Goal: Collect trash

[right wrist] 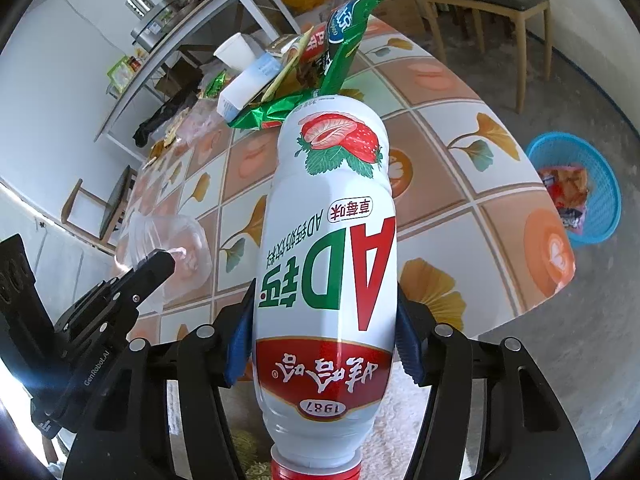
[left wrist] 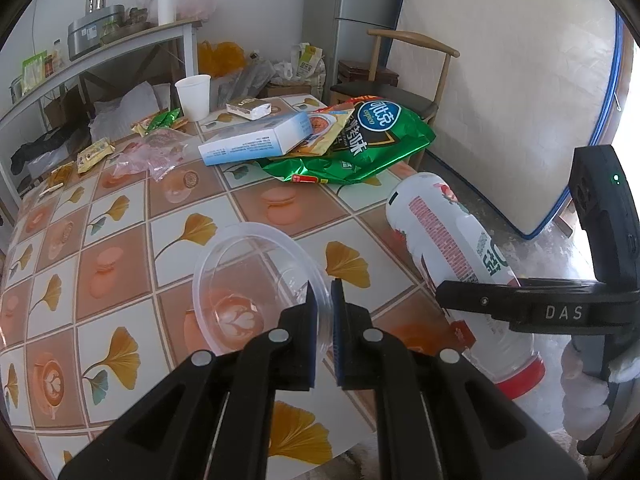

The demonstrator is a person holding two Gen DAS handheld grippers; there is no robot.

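The left tongs (left wrist: 323, 322) pinch the rim of a clear plastic container (left wrist: 256, 288) over the near part of the worktop (left wrist: 120, 240). The right tongs (right wrist: 324, 340) grip a white strawberry drink bottle (right wrist: 328, 240) by its sides, cap toward the camera, at the worktop's near edge. A green snack bag (left wrist: 360, 140) and a box (left wrist: 256, 140) lie toward the far edge. A blue basket (right wrist: 576, 188) holding wrappers stands on the floor.
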